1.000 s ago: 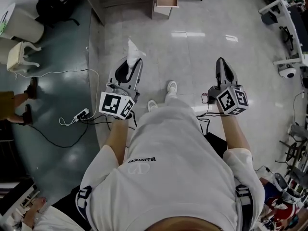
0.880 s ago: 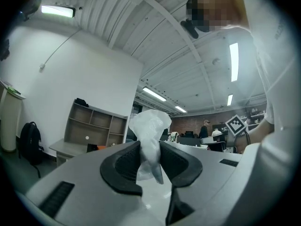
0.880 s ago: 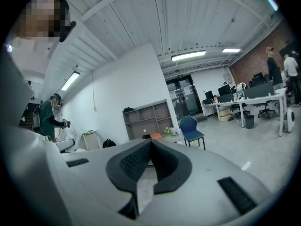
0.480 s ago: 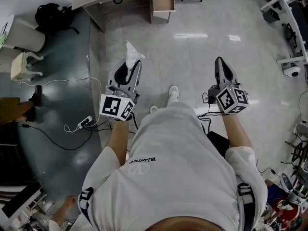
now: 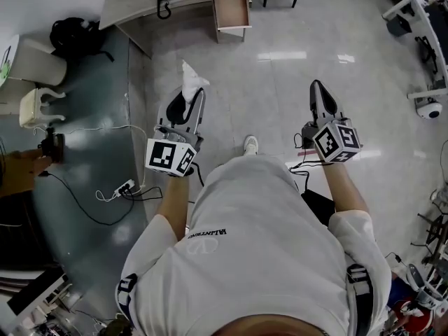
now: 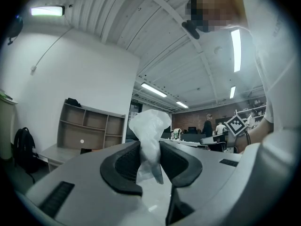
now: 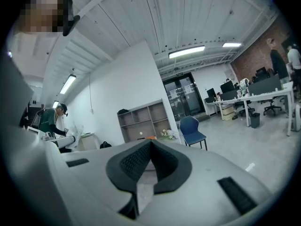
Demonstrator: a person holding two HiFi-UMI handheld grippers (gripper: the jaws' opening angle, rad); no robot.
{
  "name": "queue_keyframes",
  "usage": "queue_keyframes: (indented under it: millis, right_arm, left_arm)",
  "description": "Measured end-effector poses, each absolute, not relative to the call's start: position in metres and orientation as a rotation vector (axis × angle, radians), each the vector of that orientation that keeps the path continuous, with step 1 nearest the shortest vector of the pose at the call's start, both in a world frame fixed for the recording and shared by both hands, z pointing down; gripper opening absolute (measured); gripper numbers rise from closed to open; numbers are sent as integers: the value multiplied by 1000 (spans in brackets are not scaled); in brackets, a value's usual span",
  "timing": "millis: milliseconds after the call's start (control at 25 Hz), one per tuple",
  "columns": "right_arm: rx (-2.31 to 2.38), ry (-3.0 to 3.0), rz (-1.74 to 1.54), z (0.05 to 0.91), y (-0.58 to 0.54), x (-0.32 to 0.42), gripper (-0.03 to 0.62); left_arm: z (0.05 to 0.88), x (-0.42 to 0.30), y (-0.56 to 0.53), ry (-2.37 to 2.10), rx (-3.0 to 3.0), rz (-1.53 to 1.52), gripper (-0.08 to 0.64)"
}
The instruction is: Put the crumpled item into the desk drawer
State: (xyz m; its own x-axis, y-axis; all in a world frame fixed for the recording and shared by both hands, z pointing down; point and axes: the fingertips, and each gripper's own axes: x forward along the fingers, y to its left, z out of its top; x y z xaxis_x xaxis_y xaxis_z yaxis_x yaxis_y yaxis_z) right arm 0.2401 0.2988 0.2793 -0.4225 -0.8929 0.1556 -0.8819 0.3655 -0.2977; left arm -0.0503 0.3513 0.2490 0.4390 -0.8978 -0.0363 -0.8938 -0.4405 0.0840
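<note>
A white crumpled item (image 5: pixel 190 77) sticks up from the tips of my left gripper (image 5: pixel 187 95), which is shut on it and held over the floor. In the left gripper view the crumpled item (image 6: pixel 150 134) is pinched between the two dark pads (image 6: pixel 123 164) of the left gripper (image 6: pixel 150 160). My right gripper (image 5: pixel 318 88) is level with it on the right, jaws together and empty; in its own view the right gripper (image 7: pixel 150 146) has its tips touching. The desk (image 5: pixel 140 2) stands far ahead, with an open drawer (image 5: pixel 231 9) sticking out of it.
A black backpack (image 5: pixel 77 37) and a white bin (image 5: pixel 31 54) stand at the left near the desk. A power strip with cables (image 5: pixel 124 186) lies on the floor at the left. Another person (image 5: pixel 21 166) is at the left edge. Equipment racks (image 5: pixel 423 82) line the right side.
The desk and its open drawer have come further into the head view, nearer to me. Both grippers hold the same pose, the left still gripping the crumpled item.
</note>
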Motion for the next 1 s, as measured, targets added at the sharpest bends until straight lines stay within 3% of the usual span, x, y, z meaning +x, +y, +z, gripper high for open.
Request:
queue_keyframes:
  millis: [1000]
  right_arm:
    - [-1605, 2618, -569, 298, 195, 293, -2]
  left_arm:
    - [258, 2, 255, -1728, 2549, -89, 112]
